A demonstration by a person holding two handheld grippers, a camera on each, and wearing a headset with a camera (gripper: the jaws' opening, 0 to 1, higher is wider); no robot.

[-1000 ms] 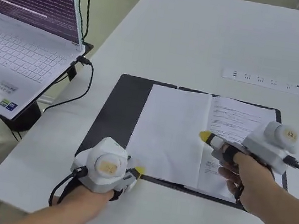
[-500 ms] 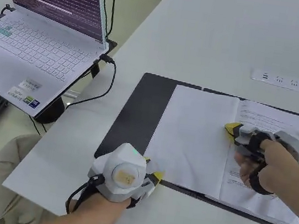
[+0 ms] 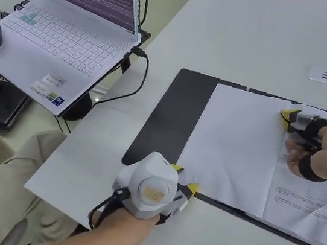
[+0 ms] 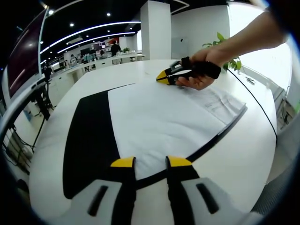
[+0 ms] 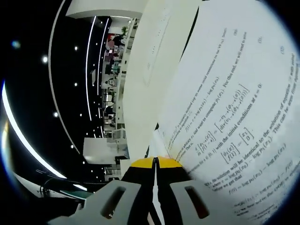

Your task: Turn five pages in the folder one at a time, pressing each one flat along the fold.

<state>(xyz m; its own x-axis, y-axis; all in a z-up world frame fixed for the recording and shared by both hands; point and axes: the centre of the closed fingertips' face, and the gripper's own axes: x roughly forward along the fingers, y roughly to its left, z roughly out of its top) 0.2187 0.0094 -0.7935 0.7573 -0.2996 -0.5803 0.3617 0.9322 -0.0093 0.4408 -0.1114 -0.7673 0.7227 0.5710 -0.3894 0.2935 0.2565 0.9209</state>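
Your left gripper (image 3: 183, 179), at lower centre of the head view, rests at the near edge of the open folder (image 3: 167, 120), with its jaws slightly spread. Your right gripper (image 3: 287, 119), at the right edge, has its jaws pressed together at the fold between the blank page (image 3: 233, 147) and the printed page (image 3: 307, 207).

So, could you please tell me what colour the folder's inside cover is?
The folder cover is black, which shows best in the head view.

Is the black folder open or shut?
Open. The flat black folder lies spread on the white table, with a blank white page lying beside a printed page.
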